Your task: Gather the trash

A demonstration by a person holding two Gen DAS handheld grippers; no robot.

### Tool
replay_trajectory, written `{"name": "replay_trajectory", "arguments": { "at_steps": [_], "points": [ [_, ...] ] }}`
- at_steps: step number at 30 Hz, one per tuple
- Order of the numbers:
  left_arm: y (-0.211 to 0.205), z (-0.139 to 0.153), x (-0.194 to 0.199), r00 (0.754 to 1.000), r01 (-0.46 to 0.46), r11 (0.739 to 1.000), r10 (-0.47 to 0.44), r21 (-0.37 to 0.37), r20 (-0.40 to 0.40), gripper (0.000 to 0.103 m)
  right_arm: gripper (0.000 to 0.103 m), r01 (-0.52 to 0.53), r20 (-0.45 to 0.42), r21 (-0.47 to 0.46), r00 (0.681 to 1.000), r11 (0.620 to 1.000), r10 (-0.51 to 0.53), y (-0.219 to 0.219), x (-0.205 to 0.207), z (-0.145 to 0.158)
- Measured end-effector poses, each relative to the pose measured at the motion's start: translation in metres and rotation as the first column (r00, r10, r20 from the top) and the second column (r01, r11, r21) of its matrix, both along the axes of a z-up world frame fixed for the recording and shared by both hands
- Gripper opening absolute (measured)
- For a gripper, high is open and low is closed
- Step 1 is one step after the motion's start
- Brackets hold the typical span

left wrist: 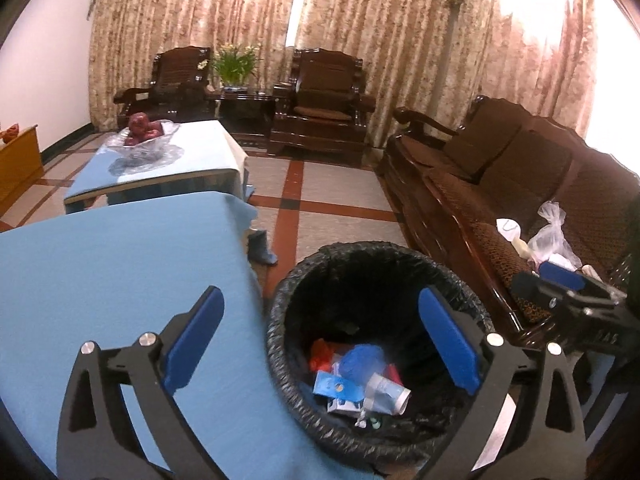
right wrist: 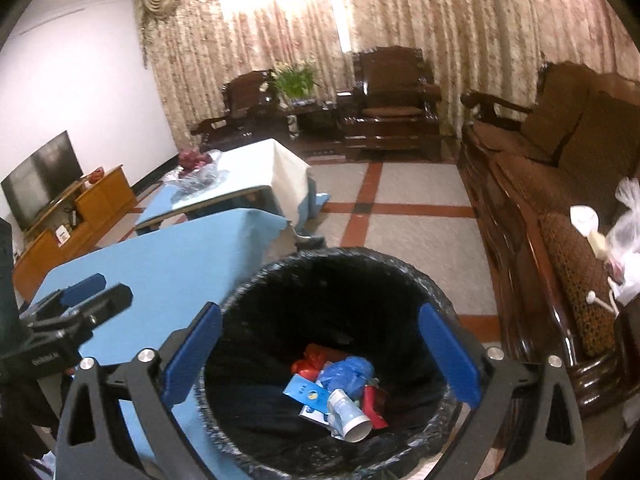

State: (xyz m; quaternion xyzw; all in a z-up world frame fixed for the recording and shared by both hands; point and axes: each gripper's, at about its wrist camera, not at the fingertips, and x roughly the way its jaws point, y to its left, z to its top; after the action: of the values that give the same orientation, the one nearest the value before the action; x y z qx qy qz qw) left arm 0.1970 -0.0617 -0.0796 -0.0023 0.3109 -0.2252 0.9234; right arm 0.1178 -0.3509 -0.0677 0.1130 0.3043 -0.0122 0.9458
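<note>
My left gripper [left wrist: 320, 344] hangs over table edge and bin [left wrist: 380, 280], jaws wide, empty. Wrappers and cup [right wrist: 348, 420] sit in the liner. My right gripper [right wrist: 320, 344], jaws spread, above it; remaining trash [right wrist: 616, 252] on sofa [right wrist: 520, 184]

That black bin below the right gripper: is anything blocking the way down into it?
Nothing visible does. The right gripper hangs open and empty over the bin, whose mouth is uncovered. Only trash lies at the bottom: a paper cup and a blue bag.
</note>
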Motion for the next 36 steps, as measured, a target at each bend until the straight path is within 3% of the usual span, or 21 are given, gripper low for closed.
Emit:
{"name": "replay_trajectory", "arguments": {
  "at_steps": [8,17,36],
  "points": [
    [0.027,0.023,-0.034,0.998,-0.057,0.998,0.056,0.019,0.033,0.097,0.097,-0.031,0.043,-0.032,0.999,0.999,0.032,0.029,-0.027,0.035],
    [0.046,0.044,-0.068,0.993,-0.094,0.995,0.091,0.04,0.075,0.097,0.097,-0.061,0.052,-0.063,0.997,0.996,0.064,0.057,-0.051,0.052],
    [0.073,0.076,-0.113,0.977,-0.144,0.989,0.144,-0.006,0.158,0.097,0.097,-0.12,0.114,-0.106,0.985,0.987,0.132,0.095,-0.08,0.076]
  ]
}}
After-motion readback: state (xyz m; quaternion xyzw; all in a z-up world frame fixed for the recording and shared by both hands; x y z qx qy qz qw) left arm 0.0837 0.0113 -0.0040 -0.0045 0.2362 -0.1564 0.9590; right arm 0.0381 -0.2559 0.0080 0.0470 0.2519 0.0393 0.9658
